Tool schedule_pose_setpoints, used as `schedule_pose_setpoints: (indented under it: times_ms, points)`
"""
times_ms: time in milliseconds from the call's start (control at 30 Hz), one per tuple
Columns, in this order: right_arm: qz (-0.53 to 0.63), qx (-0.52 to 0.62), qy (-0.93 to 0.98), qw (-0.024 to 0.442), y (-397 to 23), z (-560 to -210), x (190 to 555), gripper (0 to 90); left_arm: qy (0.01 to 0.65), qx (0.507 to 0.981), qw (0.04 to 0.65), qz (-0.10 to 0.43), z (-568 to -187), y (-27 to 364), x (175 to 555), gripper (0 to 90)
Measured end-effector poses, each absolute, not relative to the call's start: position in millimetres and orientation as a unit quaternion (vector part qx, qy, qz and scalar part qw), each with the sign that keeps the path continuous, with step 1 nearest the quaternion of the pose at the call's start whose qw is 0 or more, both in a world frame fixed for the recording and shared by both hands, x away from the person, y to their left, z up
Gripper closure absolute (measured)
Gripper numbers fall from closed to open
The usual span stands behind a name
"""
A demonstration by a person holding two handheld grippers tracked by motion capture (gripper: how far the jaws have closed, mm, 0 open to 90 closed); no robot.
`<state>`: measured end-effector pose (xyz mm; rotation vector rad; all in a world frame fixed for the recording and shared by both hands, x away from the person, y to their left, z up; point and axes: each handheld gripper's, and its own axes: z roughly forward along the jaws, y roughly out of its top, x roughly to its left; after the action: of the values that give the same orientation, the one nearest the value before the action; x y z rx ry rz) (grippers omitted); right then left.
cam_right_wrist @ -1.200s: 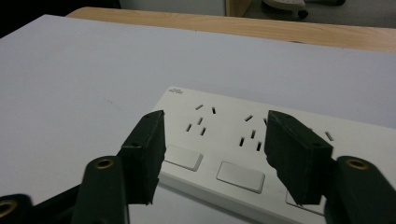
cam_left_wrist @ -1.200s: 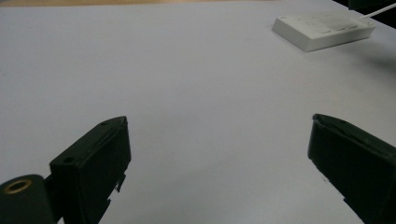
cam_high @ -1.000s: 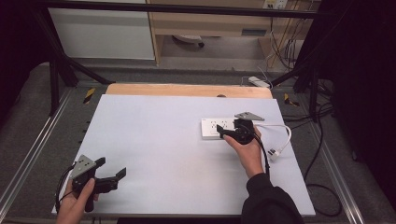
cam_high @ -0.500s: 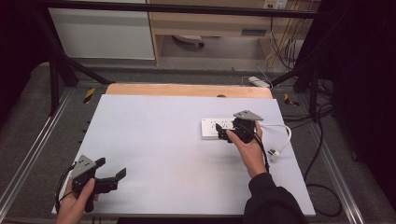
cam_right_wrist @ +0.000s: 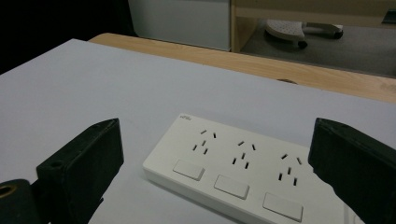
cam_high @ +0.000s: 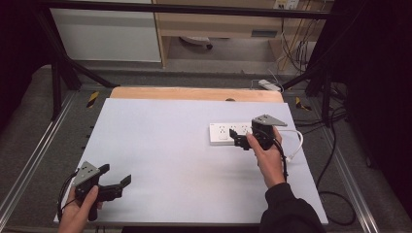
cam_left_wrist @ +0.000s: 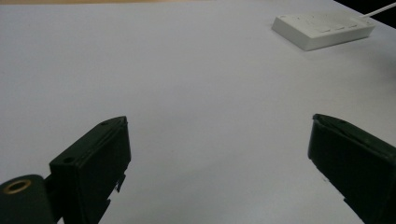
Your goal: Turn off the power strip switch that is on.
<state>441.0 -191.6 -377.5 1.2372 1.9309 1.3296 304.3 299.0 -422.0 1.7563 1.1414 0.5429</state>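
Strip (cam_high: pixel 232 133), white with three sockets, lies flat at the table's (cam_high: pixel 160 150) right far part, just ahead of my right gripper (cam_high: pixel 239 141), whose jaws have just been opening and now stand wide with nothing pinched, while my left gripper (cam_high: pixel 116 180) rests near-left, jaws spread, empty.

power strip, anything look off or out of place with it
Nothing stands out. The white power strip lies flat on the table near its right edge, sockets up and empty, casing intact, its white cable trailing off to the right. The right tongs are open above it.
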Motion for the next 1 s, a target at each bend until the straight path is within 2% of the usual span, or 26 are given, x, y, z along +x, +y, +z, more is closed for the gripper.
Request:
schedule_pose_setpoints:
  times_ms: [500, 1000]
  points:
    - [0.511, 0.436, 0.692, 0.264, -219, -367, 403, 5.2, 0.467, 0.715, 0.47, 0.221, -422, 299, 304, 5.8]
    - [0.52, 0.424, 0.679, 0.298, -241, -387, 358, 2.6, 0.466, 0.716, 0.471, 0.221, -423, 299, 304, 5.8]
